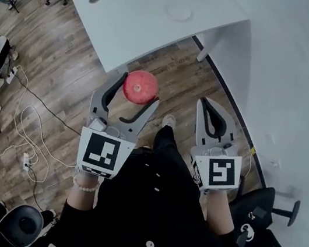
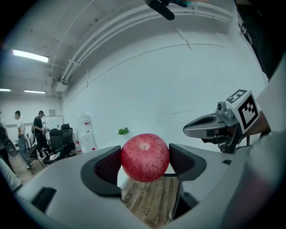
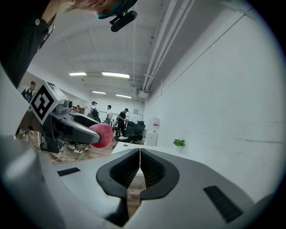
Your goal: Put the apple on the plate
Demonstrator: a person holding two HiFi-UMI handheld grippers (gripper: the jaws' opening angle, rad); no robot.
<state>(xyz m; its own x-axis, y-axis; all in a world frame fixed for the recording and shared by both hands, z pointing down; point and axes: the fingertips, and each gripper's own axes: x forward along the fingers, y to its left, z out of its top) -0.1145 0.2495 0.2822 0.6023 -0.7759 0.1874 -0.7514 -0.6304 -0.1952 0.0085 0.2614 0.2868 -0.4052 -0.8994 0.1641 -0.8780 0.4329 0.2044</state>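
In the left gripper (image 1: 138,90): round red apple (image 2: 145,157), pinched between both dark jaw pads, above brown wood-plank floor (image 1: 62,74).
Right gripper (image 3: 140,172): jaws pressed together, holding nothing; at 3 o'clock of the apple.
White flat tabletop (image 1: 136,28): at 12 o'clock of the apple, apart.
Pale round plate (image 1: 179,12): faint, on the tabletop.

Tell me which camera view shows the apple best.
The left gripper view: the apple sits large and centred, clamped in the left hand-held gripper, its stem dimple visible. The head view shows it smaller, from above. The right gripper view catches only part of it, small and off to one side, behind that gripper.
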